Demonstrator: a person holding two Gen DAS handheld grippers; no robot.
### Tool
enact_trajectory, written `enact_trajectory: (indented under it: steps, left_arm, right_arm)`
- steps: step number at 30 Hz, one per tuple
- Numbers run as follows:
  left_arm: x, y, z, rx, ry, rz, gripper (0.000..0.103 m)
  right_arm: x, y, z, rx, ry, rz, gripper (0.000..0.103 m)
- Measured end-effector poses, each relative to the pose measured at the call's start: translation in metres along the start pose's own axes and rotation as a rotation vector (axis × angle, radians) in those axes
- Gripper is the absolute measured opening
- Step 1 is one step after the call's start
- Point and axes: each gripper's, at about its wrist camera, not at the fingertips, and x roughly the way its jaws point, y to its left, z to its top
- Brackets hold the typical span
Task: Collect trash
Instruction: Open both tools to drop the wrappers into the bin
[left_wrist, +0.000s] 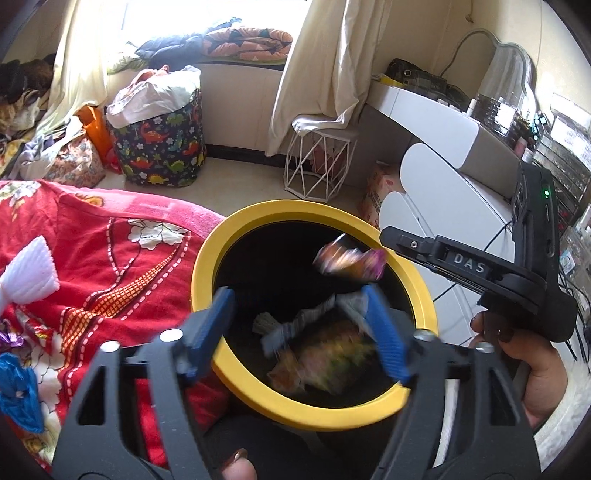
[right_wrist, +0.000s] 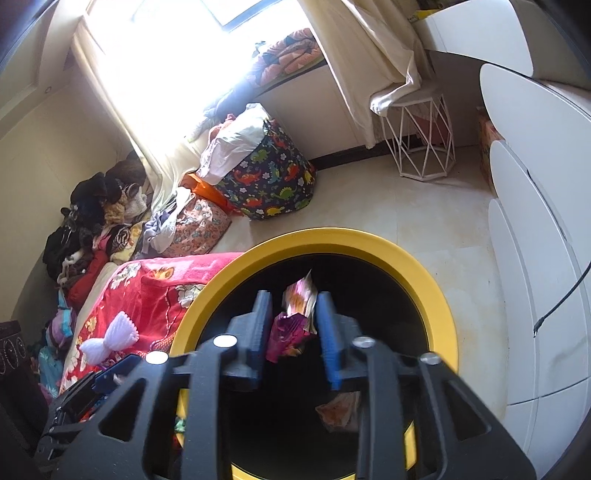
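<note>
Trash wrappers: we see a pink wrapper (right_wrist: 291, 325) between the right gripper's (right_wrist: 291, 328) parted jaws above the yellow-rimmed bin (right_wrist: 424, 280); only the left view shows the left gripper (left_wrist: 299, 328), jaws wide, a silver wrapper (left_wrist: 299, 325) loose between them.

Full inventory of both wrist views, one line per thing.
bin: 1, yellow rim, black inside, beside bed
wrappers: several, mixed colours, blurred, over or inside bin; one purple-orange between right pads
blanket: 1, red floral, on bed
bow: 1, white, on blanket
fabric basket: 1, dinosaur print, by window
wire stool: 1, white, under curtain
left hand-held gripper: blue pads, open over bin
right hand-held gripper: blue pads, over bin; grip unclear
hand: 1, on right handle
</note>
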Motion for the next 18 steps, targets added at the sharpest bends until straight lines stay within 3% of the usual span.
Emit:
enact_trajectory:
  steps: [2, 3, 4, 6, 18]
  left_arm:
    - [-0.003, 0.001, -0.001, -0.010, -0.007, -0.004, 0.082]
    - [-0.004, 0.003, -0.001, -0.012, -0.011, 0.001, 0.091]
    - [-0.007, 0.004, -0.001, -0.015, -0.019, 0.009, 0.092]
    - [-0.010, 0.006, 0.000, -0.020, -0.025, 0.017, 0.092]
    - [-0.041, 0.026, 0.000, -0.047, -0.085, 0.078, 0.092]
  right_arm:
    - [-0.002, -0.001, 0.000, -0.002, -0.009, -0.013, 0.043]
    - [-0.003, 0.000, 0.000, -0.009, -0.013, -0.017, 0.043]
    - [-0.004, 0.002, 0.000, -0.016, -0.017, -0.020, 0.044]
    - [-0.004, 0.004, 0.000, -0.027, -0.024, -0.031, 0.051]
    - [-0.010, 0.024, -0.002, -0.086, -0.065, -0.026, 0.065]
